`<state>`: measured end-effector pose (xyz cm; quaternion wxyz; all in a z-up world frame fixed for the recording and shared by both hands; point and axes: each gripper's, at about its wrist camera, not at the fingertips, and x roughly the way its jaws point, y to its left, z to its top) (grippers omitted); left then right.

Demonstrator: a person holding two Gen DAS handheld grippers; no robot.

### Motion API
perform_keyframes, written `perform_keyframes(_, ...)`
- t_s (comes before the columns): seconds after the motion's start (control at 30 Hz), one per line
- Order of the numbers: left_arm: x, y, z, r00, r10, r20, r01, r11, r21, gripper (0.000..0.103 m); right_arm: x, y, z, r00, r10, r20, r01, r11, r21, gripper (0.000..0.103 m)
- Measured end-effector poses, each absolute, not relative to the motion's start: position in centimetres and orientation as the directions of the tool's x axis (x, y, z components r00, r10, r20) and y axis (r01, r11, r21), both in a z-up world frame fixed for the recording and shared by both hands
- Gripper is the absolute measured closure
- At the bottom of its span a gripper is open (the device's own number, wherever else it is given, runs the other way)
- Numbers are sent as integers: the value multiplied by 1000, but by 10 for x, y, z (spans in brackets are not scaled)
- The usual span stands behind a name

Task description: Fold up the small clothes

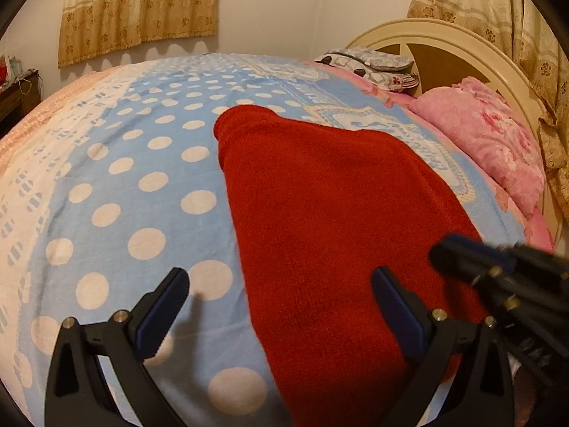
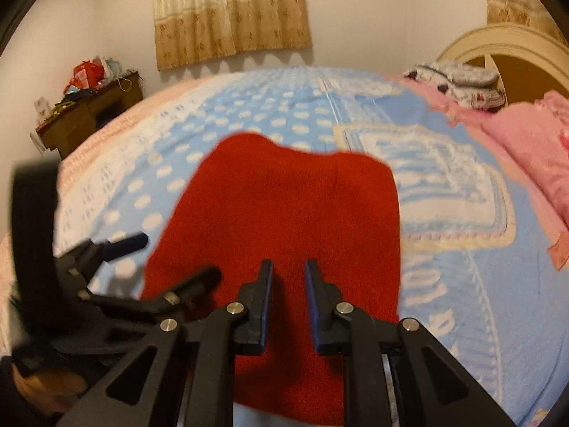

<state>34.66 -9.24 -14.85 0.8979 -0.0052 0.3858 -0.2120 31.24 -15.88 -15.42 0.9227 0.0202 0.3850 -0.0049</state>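
A red fleece garment (image 1: 327,220) lies flat on the blue polka-dot blanket (image 1: 135,163), stretching away from me; it also shows in the right wrist view (image 2: 284,206). My left gripper (image 1: 281,281) is wide open above the garment's near left edge, one finger over the blanket, the other over the red cloth. My right gripper (image 2: 288,270) hovers over the garment's near end with its jaws narrowly apart and nothing between them. The right gripper also shows at the right of the left wrist view (image 1: 462,259). The left gripper shows at the left of the right wrist view (image 2: 170,259).
A pink pillow (image 1: 490,142) and a grey patterned pillow (image 1: 366,58) lie by the cream headboard (image 1: 444,39) at the right. A dark side table with clutter (image 2: 89,106) stands at the far left by the wall. Curtains (image 2: 231,10) hang behind the bed.
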Motion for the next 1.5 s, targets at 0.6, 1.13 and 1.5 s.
perform_keyframes(0.6,339,-92,-150,600,-379,-705,384,909,-162,0,307,-196,-143,746,77,-661,37,987,157,81)
perform_keyframes(1.13,364,-88,-151,526,-469,-709,389,874,-290,0,332,-247,-148,736,179,-653,22,957,288,45)
perform_keyframes(1.5,362,-87,-157,508,-510,-694,388,855,-344,0,379,-291,-179,680,337,-652,51,865,500,45)
